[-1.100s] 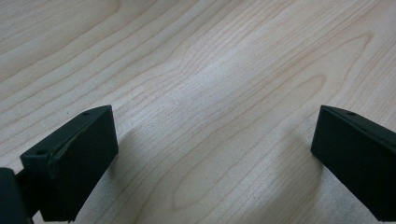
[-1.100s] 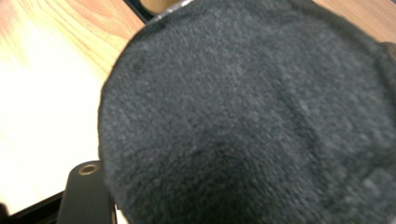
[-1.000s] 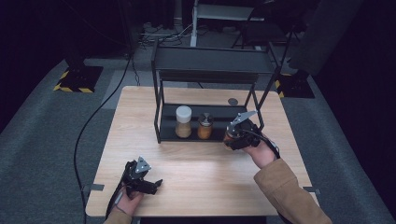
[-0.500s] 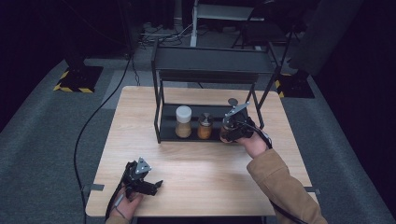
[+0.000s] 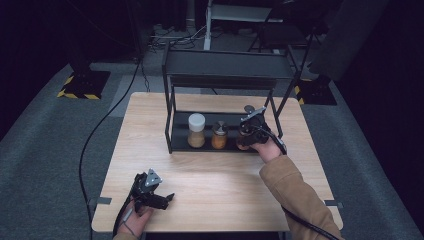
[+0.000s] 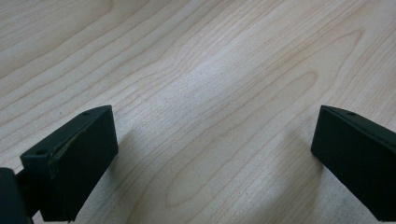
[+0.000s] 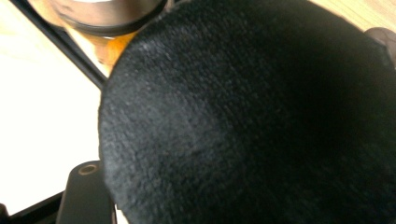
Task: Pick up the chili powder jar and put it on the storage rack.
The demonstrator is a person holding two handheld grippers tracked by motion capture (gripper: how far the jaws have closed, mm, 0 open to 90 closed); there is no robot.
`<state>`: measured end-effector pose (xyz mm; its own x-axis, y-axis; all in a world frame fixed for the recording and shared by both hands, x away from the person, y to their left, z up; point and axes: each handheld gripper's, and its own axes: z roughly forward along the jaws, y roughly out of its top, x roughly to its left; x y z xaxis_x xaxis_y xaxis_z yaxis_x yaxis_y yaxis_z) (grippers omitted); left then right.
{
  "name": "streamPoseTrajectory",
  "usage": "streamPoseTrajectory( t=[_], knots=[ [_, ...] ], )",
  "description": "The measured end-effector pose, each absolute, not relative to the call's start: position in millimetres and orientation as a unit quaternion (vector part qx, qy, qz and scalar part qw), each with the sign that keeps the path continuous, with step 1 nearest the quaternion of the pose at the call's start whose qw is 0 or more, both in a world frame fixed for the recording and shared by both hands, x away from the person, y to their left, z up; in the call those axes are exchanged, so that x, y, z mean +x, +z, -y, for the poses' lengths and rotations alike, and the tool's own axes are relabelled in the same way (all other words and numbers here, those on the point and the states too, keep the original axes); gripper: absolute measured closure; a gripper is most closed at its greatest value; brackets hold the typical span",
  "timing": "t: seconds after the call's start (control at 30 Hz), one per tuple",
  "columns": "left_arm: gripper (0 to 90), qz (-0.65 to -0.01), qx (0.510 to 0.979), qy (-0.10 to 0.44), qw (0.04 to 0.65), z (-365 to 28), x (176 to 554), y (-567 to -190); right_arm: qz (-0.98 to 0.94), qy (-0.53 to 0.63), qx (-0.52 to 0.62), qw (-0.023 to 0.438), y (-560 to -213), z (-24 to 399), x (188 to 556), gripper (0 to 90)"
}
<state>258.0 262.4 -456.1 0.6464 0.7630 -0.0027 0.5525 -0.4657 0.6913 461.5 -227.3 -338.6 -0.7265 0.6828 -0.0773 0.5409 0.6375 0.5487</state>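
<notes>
Right tool [image 5: 248,134] has pushed in to the rack's [image 5: 172,115] bottom shelf; a black lid [image 7: 252,116] hides its jaws, so grip's unclear. Left tool [image 5: 159,197] rests wide apart on the surface [image 5: 220,175].

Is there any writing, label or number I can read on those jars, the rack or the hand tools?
None can be read.
White-lidded jar: no legible label.
Middle jar: too small to tell.
Black rack: no lettering shows.
Yellow-black stripes on the floor base: a pattern, not text.

Floor [image 5: 45,150]: grey carpet lying all around the bench [image 5: 150,125].
Hazard-striped base [image 5: 82,85]: standing beyond the bench's far left corner.
Light: pooling on the bench, room behind staying dark.
</notes>
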Motion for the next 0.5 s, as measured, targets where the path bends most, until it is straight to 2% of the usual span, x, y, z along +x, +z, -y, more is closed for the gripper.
streamPoseTrajectory(
  t=[0.5],
  knots=[
    [0.1,-0.39,0.843,0.156,0.338,-262.5,258.2,-455.8,-0.885,0.261,0.362,0.136,-358.0,227.0,473.2,31.5]
  ],
)
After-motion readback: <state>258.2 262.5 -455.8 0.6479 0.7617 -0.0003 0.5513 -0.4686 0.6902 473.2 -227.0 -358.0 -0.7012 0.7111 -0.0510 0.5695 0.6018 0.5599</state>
